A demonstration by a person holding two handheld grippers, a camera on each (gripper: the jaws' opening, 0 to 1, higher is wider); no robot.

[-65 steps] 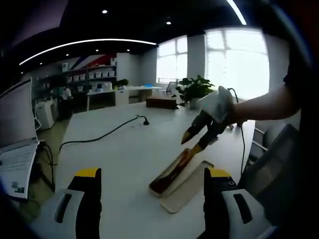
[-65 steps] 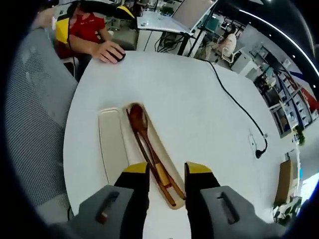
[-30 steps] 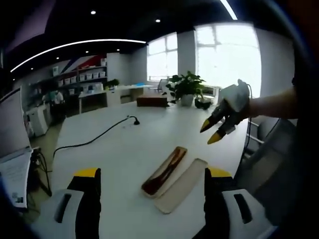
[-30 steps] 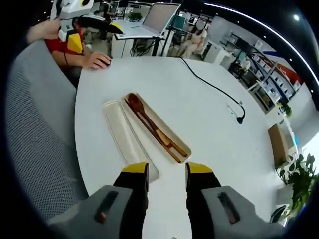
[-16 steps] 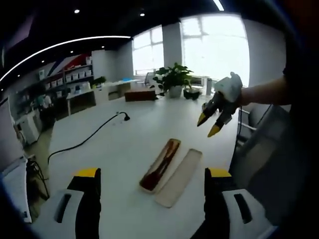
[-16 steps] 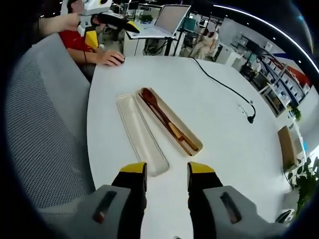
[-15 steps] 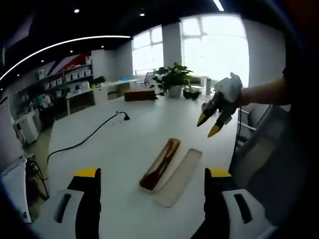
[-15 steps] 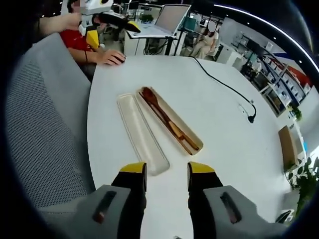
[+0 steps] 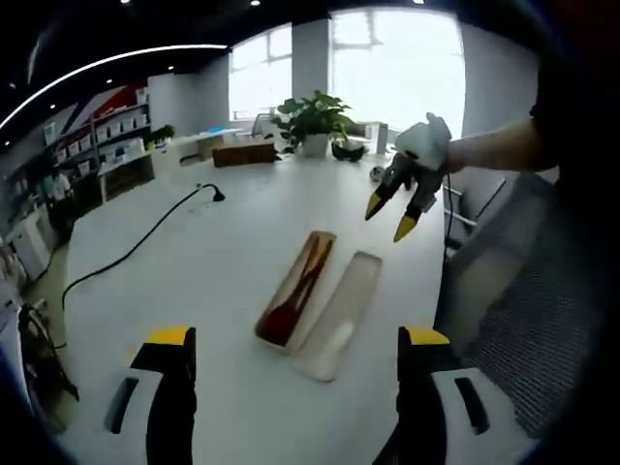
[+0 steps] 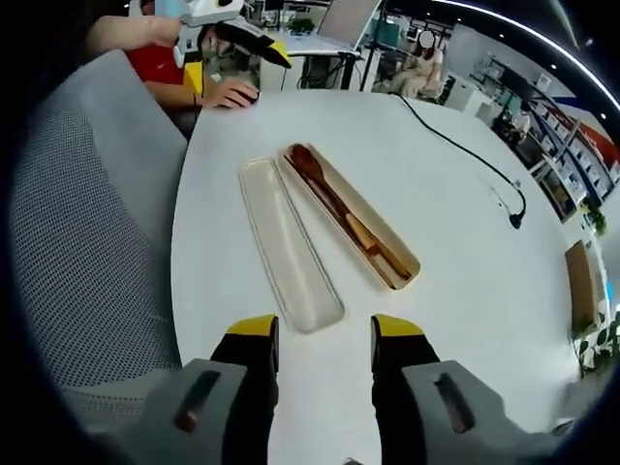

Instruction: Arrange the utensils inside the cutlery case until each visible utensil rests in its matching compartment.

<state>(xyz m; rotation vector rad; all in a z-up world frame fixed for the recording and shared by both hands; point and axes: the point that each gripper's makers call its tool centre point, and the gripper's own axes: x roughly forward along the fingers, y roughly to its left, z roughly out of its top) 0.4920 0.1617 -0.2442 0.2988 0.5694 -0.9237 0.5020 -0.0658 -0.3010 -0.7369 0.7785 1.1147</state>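
Case: beige oblong plastic cutlery case (image 10: 360, 231) on round white table (image 10: 465, 291), holding brown wooden spoon (image 10: 325, 189).
Lid: pale tray (image 10: 289, 247) alongside (empty).
Axis: 11 to 5.
Right gripper (image 10: 322, 341): nearer, case at 12, jaws narrow, empty.
Left gripper (image 9: 295, 349): wide, empty.

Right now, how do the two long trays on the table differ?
1. The case half farther from the chair holds the wooden utensils; the pale half beside it is bare inside.
2. The filled half looks tan with dark brown contents; the bare half is plain cream.
3. The bare half lies nearer the table edge.

Shared: both are long, narrow, round-ended, lying flat side by side on the white table.
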